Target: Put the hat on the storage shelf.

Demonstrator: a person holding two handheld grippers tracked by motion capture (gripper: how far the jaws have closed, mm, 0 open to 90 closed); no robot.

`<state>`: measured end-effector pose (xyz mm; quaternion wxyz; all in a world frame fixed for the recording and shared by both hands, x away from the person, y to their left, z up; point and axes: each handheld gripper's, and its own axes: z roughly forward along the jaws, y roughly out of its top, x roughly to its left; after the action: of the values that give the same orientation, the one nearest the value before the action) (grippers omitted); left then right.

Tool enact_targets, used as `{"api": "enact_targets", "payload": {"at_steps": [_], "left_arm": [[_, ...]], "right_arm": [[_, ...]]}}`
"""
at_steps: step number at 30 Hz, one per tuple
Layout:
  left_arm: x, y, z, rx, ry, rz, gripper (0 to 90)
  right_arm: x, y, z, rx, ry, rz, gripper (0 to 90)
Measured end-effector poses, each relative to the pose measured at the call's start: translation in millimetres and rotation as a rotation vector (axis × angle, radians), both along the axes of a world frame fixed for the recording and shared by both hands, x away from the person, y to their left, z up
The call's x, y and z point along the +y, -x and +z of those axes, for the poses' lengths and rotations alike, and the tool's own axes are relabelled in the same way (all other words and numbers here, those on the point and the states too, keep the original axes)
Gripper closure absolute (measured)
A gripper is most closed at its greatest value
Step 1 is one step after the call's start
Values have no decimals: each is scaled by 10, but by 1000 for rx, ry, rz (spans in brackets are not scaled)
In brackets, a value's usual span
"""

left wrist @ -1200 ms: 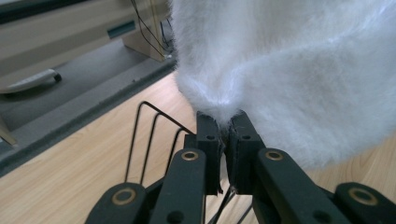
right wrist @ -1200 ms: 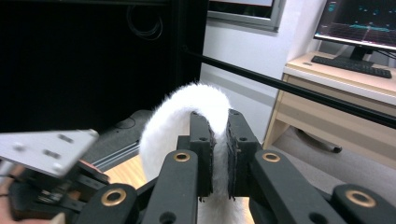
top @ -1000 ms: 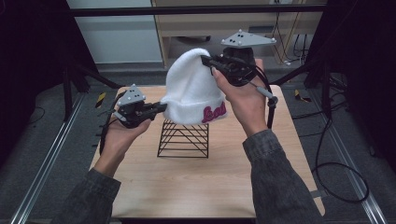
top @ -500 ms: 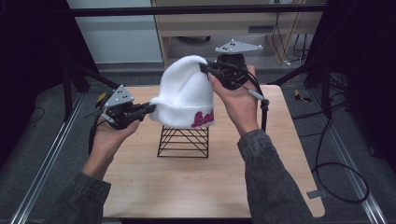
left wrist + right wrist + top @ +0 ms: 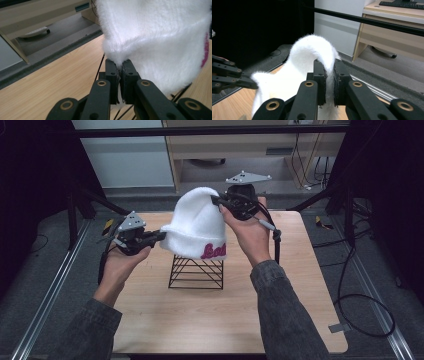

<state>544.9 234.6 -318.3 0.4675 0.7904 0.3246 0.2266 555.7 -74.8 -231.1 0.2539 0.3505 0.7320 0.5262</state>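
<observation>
the wooden table point(image 5: 210, 320) carries a black wire stand point(image 5: 196, 272) near its centre. a white knit hat point(image 5: 197, 222) with pink lettering is held above the stand, stretched between both tools. the right gripper point(image 5: 218, 202) is clamped on the hat's upper rear edge. the left gripper point(image 5: 161, 236) is clamped on the hat's lower left rim, jaws pressed together on the fabric.
</observation>
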Motion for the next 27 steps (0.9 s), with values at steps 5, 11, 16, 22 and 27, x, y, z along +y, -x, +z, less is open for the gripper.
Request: {"api": "enact_targets", "payload": {"at_steps": [5, 11, 16, 22, 27], "left_arm": [[25, -62, -56, 8, -4, 13, 856], [93, -35, -98, 10, -1, 27, 857], [135, -96, -162, 26, -2, 39, 858], [194, -78, -242, 34, -15, 41, 861], [216, -35, -313, 42, -24, 32, 861]], "right_arm": [[43, -6, -20, 5, 2, 11, 833], [105, 44, -15, -6, 7, 29, 834], [188, 18, -39, -1, 17, 43, 833], [238, 6, -111, 7, 33, 59, 833], [256, 61, -167, 11, 43, 76, 833]]}}
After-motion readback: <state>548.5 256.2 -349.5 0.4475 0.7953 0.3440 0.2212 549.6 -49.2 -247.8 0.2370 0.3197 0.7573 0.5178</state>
